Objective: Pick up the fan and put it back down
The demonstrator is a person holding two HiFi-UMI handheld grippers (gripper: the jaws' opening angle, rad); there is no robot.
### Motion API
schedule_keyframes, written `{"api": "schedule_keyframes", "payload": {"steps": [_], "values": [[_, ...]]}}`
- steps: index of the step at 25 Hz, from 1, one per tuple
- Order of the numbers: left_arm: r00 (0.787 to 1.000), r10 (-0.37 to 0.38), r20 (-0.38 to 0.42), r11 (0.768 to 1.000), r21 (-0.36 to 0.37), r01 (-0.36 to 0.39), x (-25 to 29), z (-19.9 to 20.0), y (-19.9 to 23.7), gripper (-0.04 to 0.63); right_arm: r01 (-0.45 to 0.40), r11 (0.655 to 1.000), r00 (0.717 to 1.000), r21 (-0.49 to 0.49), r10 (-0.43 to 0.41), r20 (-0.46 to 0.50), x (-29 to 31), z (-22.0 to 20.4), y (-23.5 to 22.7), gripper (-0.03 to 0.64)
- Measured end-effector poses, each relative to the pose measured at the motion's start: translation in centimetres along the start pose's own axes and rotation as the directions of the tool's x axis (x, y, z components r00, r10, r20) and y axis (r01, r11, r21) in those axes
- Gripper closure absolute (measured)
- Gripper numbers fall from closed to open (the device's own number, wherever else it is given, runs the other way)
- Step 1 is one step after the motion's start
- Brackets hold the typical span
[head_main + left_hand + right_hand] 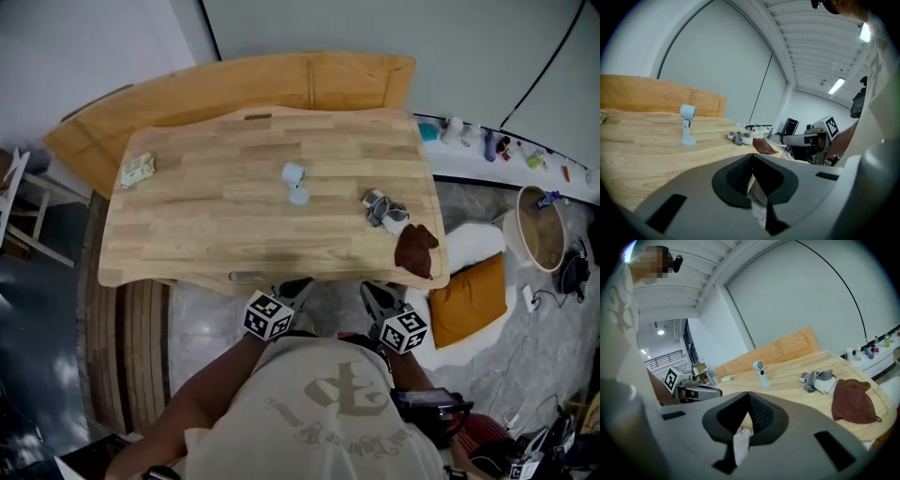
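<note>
Grey left claw (752,157) is sitting fully closed with nothing between its jaws, hovering off the near edge of the table (206,234). Right claw (749,395) is looking closed and empty too, hanging near the left one at that same edge, and both are pointing in toward the table. Out in the middle of the wooden top, the pale blue fan (295,183) is standing upright on its base, well apart from both claws. To its right, a grey and white bundle of cloth (384,208) is lying near a brown cloth (415,249) at the table's right edge. A crumpled packet (138,170) is resting at the far left.
</note>
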State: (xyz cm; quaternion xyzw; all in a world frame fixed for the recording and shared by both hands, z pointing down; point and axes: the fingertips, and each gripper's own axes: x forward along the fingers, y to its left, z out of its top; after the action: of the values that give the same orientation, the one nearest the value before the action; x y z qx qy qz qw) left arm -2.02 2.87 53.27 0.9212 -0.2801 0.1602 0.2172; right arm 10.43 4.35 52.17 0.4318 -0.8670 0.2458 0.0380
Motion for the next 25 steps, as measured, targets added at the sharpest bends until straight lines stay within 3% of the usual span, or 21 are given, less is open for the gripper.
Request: {"api": "schedule_keyframes", "payload": {"steps": [11,25], "values": [[0.995,0.092,0.026,0.992,-0.090,-0.089,-2.6,-0.1,5.9,0.584,-0.057,0.998,0.997,-0.014,0.056,-0.052,5.5,1.3,0.8,0.604],[0.982,0.190,-0.001,0.972,-0.137,-0.188,2.1,3.0,9.8,0.584,-0.207,0.978,0.973,-0.004,0.206,-0.101,11.1,4.3,-3.7,0.604]]}}
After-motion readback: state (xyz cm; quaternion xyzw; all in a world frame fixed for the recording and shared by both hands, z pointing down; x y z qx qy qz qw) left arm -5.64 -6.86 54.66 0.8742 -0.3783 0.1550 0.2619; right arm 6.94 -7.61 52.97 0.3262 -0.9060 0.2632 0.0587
